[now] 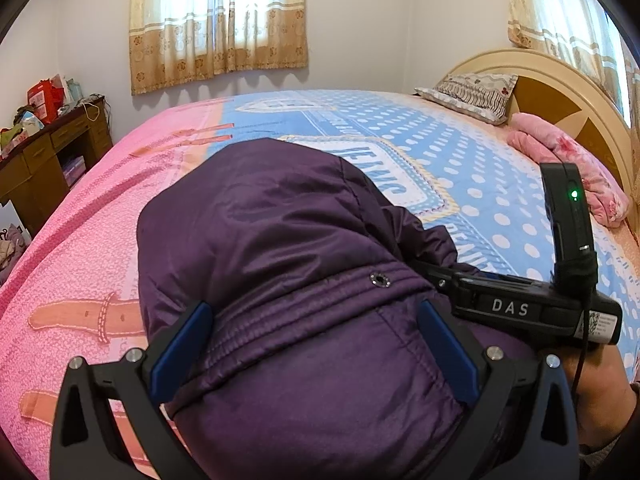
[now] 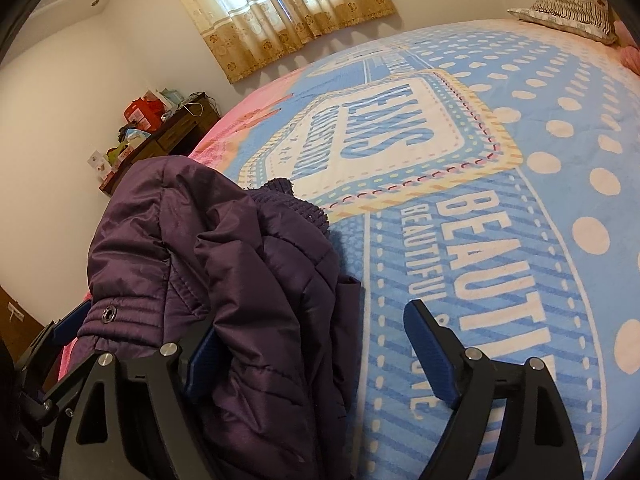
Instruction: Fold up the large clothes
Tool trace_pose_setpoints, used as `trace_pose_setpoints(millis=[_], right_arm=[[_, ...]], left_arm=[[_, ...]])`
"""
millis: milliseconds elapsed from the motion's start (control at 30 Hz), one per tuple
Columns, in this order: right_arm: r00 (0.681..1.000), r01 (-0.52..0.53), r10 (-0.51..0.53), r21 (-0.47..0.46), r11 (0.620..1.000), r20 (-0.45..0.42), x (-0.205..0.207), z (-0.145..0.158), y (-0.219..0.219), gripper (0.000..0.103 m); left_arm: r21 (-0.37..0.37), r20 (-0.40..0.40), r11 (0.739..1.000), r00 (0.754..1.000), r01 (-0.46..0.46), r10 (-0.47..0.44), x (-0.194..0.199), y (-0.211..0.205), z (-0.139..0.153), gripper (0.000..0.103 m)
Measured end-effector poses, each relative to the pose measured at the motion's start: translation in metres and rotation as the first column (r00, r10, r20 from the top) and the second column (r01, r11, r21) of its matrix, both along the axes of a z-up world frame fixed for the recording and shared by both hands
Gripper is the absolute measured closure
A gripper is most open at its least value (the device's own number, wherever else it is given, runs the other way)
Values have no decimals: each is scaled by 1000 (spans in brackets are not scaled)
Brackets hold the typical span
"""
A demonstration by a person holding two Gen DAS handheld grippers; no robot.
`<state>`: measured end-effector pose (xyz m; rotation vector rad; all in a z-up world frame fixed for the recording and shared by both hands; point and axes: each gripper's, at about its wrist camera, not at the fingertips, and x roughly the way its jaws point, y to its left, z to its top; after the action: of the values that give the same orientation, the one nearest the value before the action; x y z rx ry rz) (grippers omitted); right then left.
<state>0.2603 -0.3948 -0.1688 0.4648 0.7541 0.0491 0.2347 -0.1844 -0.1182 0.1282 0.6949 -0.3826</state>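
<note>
One purple jacket [image 1: 304, 280] is lying bunched on the bed [image 1: 100, 216], reaching away between the left gripper [image 1: 314, 344]'s wide jaws; the right gripper [image 2: 320, 356]'s jaws are spreading wide beside it.

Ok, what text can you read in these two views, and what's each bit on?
"DAS": right gripper body.
"TEXAS", "BEAUTIFUL": bedspread.
"COLLECTION" under TEXAS: hazy, likely.
Sticker on the right gripper's end: too small to read.
Purple jacket: no text.
</note>
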Motion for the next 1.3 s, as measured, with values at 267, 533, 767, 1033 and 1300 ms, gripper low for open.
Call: trace_pose_setpoints(millis=[267, 533, 767, 1033, 1300], right_arm=[[1000, -2, 2, 17, 1000, -3, 2, -3, -3, 18], [999, -5, 4, 24, 1000, 37, -6, -2, -8, 18], [999, 2, -3, 42, 999, 33, -5, -5, -10, 18], [996, -62, 47, 189, 980, 79, -5, -12, -23, 18], [987, -79, 27, 342, 936, 156, -11, -15, -41, 18]], left_arm=[[0, 5, 1000, 1000, -7, 7, 0, 2, 0, 0], [-51, -19, 999, 1000, 12, -13, -3, 16, 12, 0], [-26, 33, 1000, 999, -15, 16, -18, 32, 12, 0], [-97, 10, 995, 999, -34, 35, -4, 36, -2, 0], [-137, 2, 990, 999, -34, 35, -6, 43, -2, 0]])
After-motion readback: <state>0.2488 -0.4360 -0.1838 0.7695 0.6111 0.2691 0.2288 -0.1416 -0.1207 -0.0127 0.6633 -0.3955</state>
